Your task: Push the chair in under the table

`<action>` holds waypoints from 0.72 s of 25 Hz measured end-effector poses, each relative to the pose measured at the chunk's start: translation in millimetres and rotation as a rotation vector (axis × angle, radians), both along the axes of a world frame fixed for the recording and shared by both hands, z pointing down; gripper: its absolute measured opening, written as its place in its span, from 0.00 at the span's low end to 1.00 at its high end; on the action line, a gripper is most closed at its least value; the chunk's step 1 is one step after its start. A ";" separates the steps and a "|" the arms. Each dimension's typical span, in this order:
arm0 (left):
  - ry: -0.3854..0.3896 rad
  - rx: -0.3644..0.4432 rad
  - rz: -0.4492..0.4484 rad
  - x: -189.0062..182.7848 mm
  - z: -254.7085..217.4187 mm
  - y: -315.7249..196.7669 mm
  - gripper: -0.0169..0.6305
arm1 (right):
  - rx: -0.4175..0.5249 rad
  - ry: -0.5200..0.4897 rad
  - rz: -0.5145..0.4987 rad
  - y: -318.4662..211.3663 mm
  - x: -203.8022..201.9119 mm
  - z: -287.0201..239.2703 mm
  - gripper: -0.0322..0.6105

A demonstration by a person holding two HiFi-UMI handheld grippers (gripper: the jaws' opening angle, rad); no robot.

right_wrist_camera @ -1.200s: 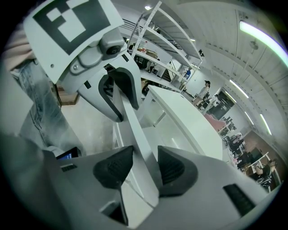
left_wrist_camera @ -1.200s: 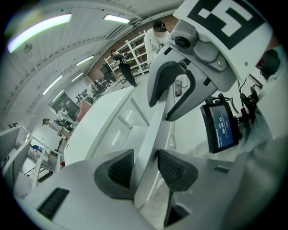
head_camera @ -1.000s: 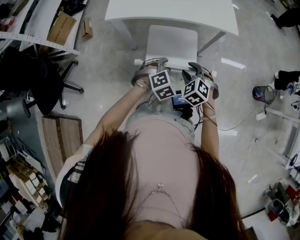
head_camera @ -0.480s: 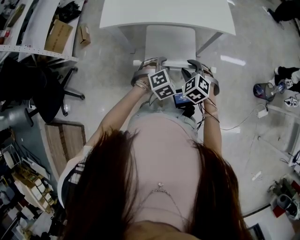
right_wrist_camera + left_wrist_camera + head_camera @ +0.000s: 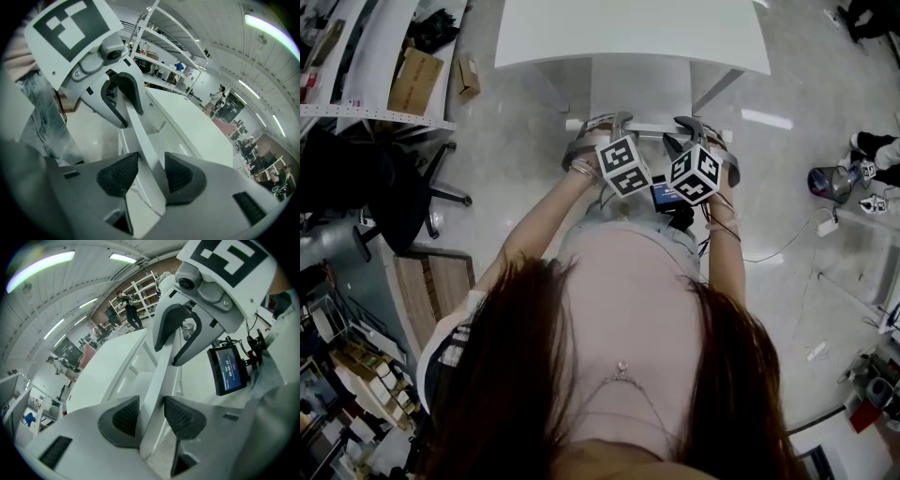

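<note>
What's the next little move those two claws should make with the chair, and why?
Probably a short, straight push forward. The left claw and the right claw are each shut on the back rail of the chair, and much of its seat shows outside the edge of the table, so it isn't fully tucked in.

Bright ceiling strip lights (image 5: 40, 266), strong fisheye distortion, sharp focus.
</note>
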State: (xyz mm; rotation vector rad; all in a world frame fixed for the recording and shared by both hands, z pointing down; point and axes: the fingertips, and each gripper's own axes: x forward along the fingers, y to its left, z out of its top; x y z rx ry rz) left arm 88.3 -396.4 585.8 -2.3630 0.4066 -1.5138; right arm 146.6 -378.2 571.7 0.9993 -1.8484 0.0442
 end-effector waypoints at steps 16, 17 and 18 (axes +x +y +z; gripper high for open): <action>-0.001 0.007 0.001 15.9 -0.9 -41.4 0.28 | 0.003 -0.012 0.000 -41.4 16.0 -1.8 0.33; -0.001 0.007 0.001 16.8 -0.4 -42.6 0.28 | 0.002 -0.012 0.000 -42.6 17.0 -1.4 0.33; -0.001 0.007 0.002 17.5 -0.1 -43.5 0.28 | 0.001 -0.012 0.001 -43.5 17.8 -1.1 0.33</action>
